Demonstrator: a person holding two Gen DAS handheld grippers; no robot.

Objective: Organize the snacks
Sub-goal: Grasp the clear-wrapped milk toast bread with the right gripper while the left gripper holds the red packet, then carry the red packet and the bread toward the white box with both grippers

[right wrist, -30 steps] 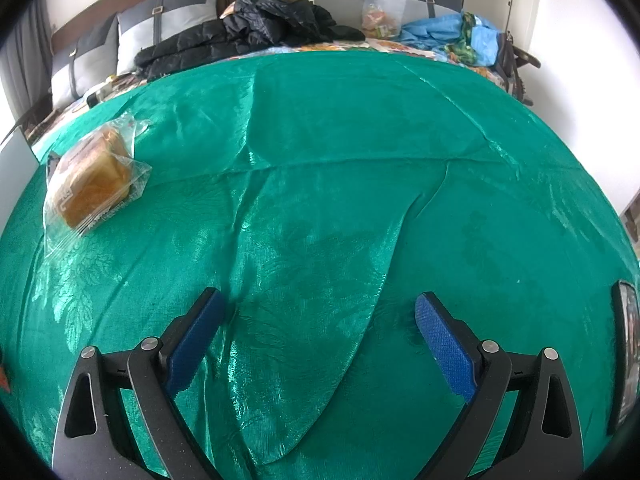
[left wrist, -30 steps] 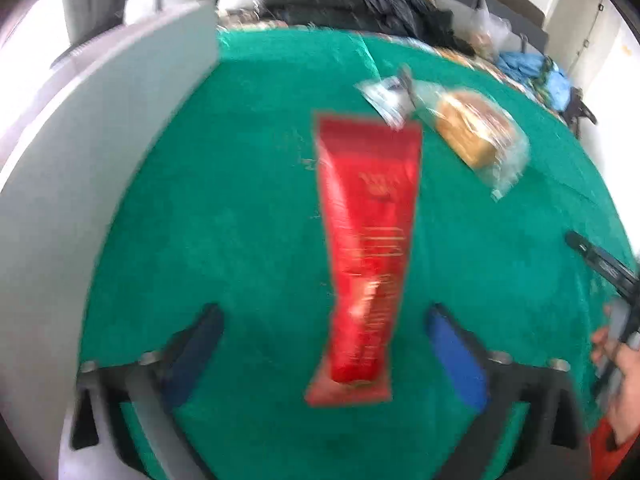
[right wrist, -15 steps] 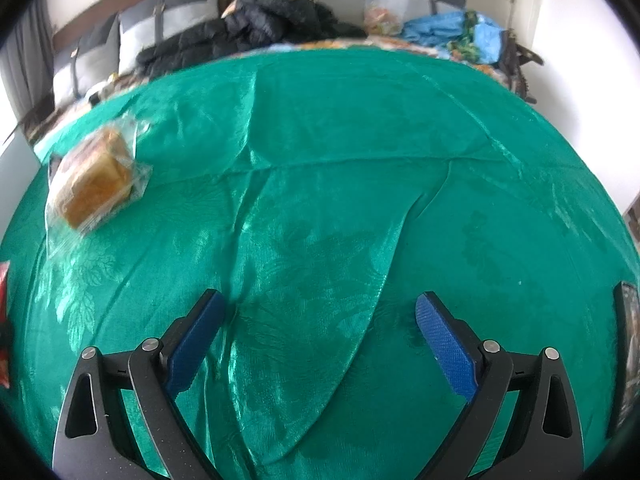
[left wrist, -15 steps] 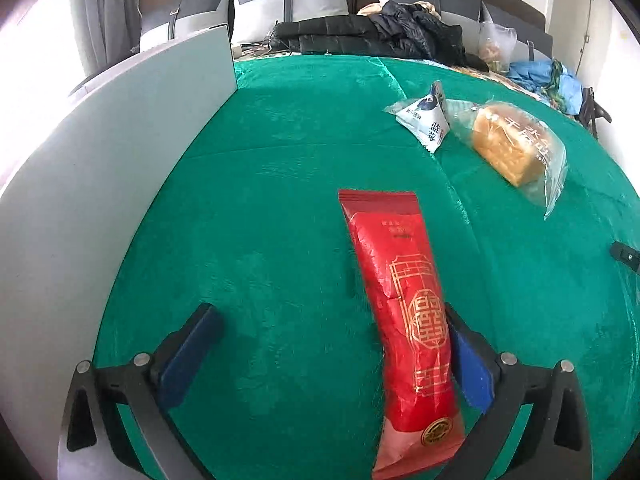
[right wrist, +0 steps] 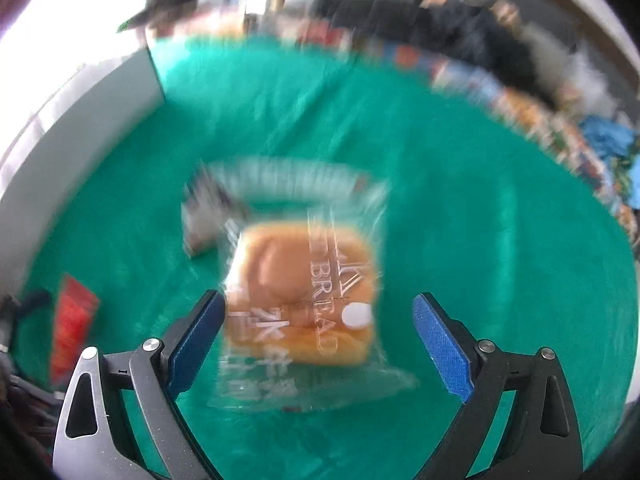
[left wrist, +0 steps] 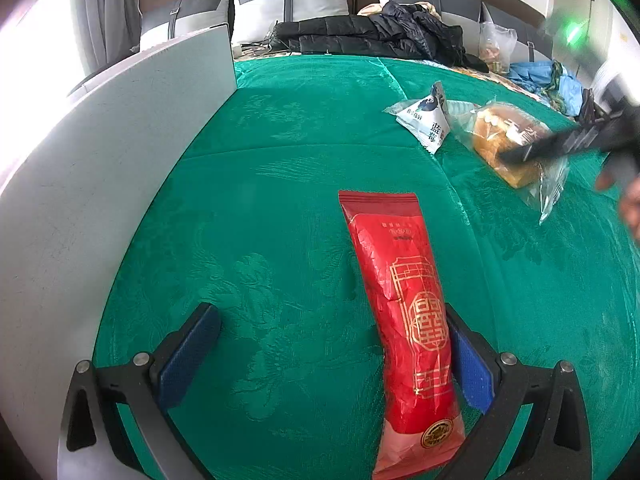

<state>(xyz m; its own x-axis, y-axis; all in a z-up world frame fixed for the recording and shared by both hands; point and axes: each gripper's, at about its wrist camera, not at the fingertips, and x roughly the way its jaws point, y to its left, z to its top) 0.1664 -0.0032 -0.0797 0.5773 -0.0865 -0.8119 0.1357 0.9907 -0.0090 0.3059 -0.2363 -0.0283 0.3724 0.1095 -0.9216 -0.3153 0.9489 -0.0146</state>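
A long red snack packet [left wrist: 404, 320] lies flat on the green cloth, between the jaws of my open left gripper [left wrist: 332, 356], close against the right pad [left wrist: 466, 364]. A bagged bread loaf [left wrist: 508, 144] and a small white packet [left wrist: 424, 120] lie further off to the right. In the blurred right wrist view the bread [right wrist: 300, 292] sits between the jaws of my open right gripper [right wrist: 320, 344], near the left pad [right wrist: 196, 344]. The white packet [right wrist: 200, 220] lies behind it and the red packet [right wrist: 72, 332] is at the far left. The right gripper shows as a dark blur [left wrist: 568, 144] over the bread.
A grey upright board [left wrist: 100, 168] walls the left side of the cloth [left wrist: 280, 160]. Beyond the cloth lie a black jacket [left wrist: 372, 36], cushions, a plastic bag [left wrist: 496, 44] and blue clothing [left wrist: 560, 84].
The red packet dropped from my left gripper onto the cloth and now lies still. My right gripper swung left and came down around the bread, which was far off to its left before.
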